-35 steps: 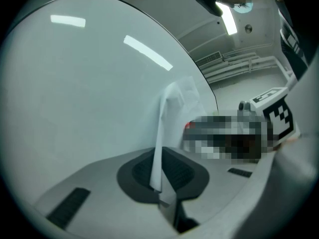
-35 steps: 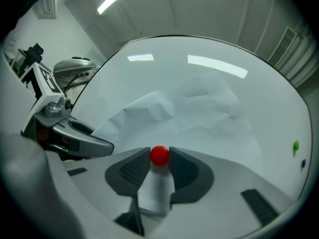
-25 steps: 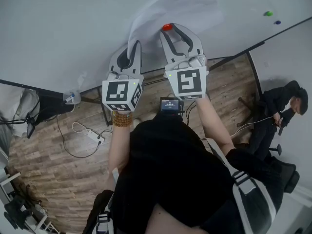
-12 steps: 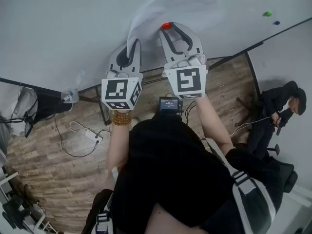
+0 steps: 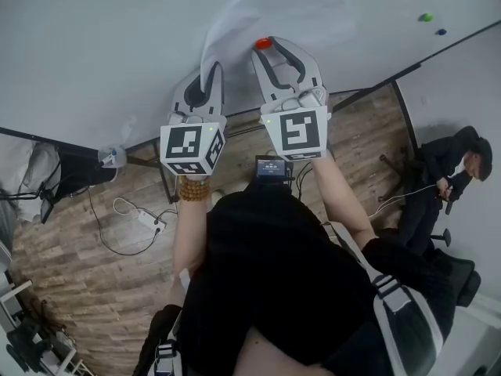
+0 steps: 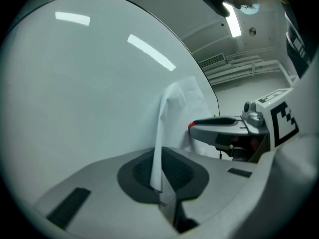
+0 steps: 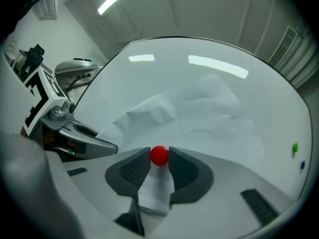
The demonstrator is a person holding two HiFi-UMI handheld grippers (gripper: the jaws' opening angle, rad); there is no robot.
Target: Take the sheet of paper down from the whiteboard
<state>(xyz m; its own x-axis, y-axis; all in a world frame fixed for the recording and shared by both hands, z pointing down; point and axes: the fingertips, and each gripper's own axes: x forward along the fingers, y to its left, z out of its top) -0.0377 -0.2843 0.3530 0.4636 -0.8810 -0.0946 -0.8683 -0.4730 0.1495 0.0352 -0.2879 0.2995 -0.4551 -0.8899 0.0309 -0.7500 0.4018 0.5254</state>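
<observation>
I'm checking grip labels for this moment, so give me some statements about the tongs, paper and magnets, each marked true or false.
1. The left tongs pinch an edge of the sheet of paper. True.
2. The right tongs are empty. False: they grip the red magnet.
3. The green magnet pins the sheet. False: it sits on bare whiteboard, apart from the sheet.
4. The sheet is creased. True.

Readable text: none.
Marker cubes (image 5: 193, 149): black-and-white square patterns, no letters.
Small screen (image 5: 274, 167), six o'clock of the cubes: print too small.
</observation>
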